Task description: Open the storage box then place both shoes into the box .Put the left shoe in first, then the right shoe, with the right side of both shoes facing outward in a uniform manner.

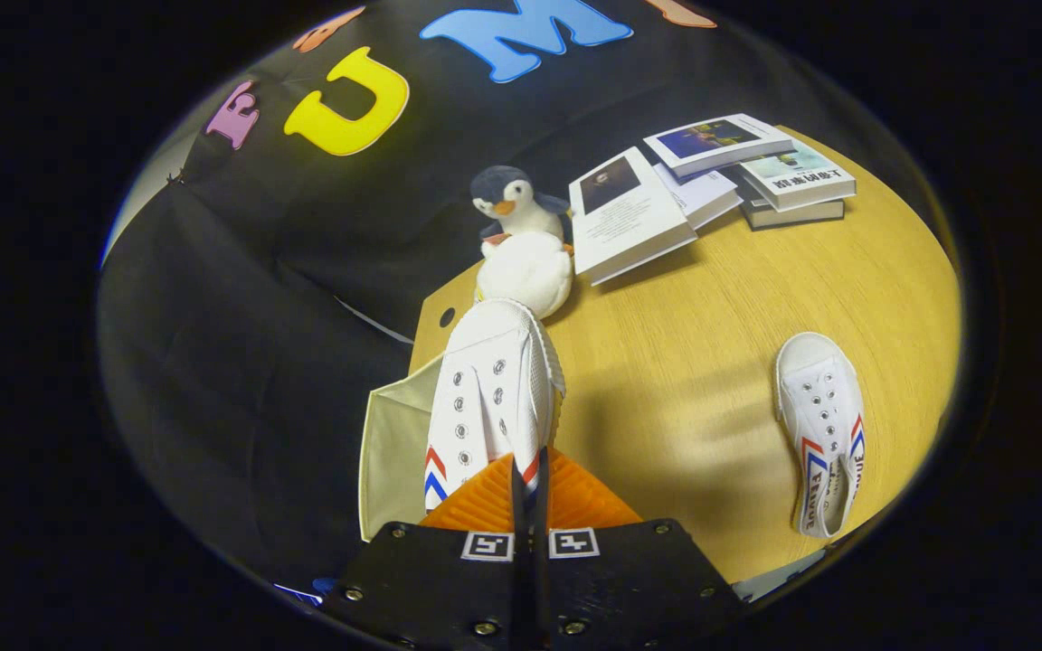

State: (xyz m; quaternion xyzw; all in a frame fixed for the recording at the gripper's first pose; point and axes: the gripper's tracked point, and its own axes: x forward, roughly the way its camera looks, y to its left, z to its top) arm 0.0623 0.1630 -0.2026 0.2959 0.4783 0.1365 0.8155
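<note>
Currently a white shoe [491, 398] is held by its heel end in the gripper [528, 484], whose fingers are drawn almost together on the shoe's rear wall, the toe pointing away towards a plush penguin [517, 206]. The shoe is carried above the open storage box [392, 452], a pale fabric box seen just left of the fingers at the near edge of the wooden table [693, 362]. The step in hand is judged to be the placing of the first shoe; whether it is the left one cannot be told with certainty. The second shoe [824, 429] is left lying on the table, well apart to the right, heel nearest. For the next move, a lowering into the box is called for, with the shoe's right side turned outward. Little room is offered on the left, where the table edge and the booth wall are close. Open tabletop is available between the two shoes, while books [711, 185] are spread beyond.
</note>
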